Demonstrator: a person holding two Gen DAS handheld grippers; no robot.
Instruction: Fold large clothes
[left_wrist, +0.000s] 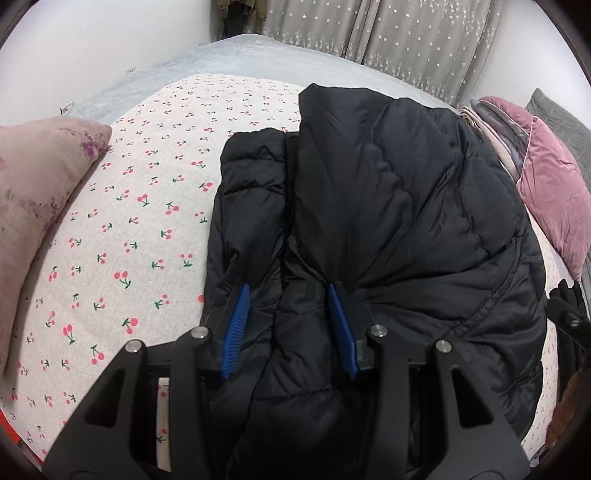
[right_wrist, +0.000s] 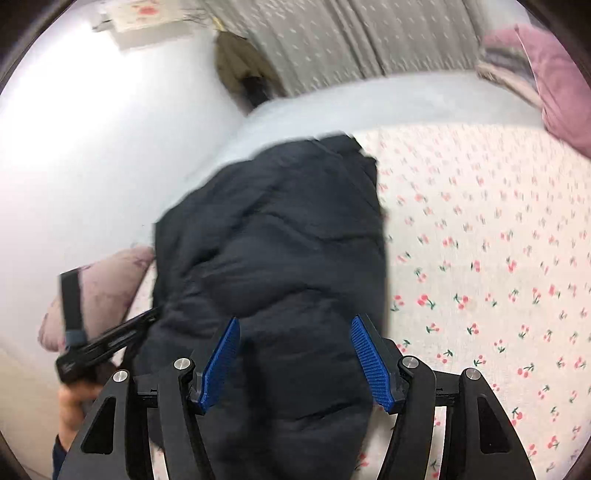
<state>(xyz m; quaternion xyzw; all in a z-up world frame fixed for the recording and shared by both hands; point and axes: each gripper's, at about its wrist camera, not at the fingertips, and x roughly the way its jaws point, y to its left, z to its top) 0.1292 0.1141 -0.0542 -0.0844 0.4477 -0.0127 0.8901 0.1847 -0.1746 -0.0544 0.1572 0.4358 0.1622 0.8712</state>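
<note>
A black quilted puffer jacket (left_wrist: 388, 206) lies on a bed covered by a cherry-print sheet (left_wrist: 140, 221), bunched into a thick bundle with one panel folded over the rest. In the left wrist view, the left tongs (left_wrist: 290, 328) are spread apart, their blue ribbed pads (left_wrist: 236, 328) standing on either side of a puffy fold of the jacket; the fabric fills the gap and touches the inner faces of both pads, but the jaws are not pressed together on it. In the right wrist view, which is blurred, the right tongs (right_wrist: 295, 358) are also spread wide, with the jacket (right_wrist: 273, 258) bulging up between the blue textured pads (right_wrist: 369, 362); whether the fabric is actually squeezed there cannot be told. At the lower left of that view the other gripper's black body (right_wrist: 103, 347) shows beside the jacket, with a hand (right_wrist: 74, 406) below it. A beige floral pillow (left_wrist: 37, 192) rests at the left edge of the bed, and pink velvet cushions (left_wrist: 554, 192) lie stacked at the right edge, just beyond the jacket. A grey blanket (left_wrist: 236, 59) covers the far part of the bed, and star-patterned grey curtains (left_wrist: 406, 33) hang behind it.
</note>
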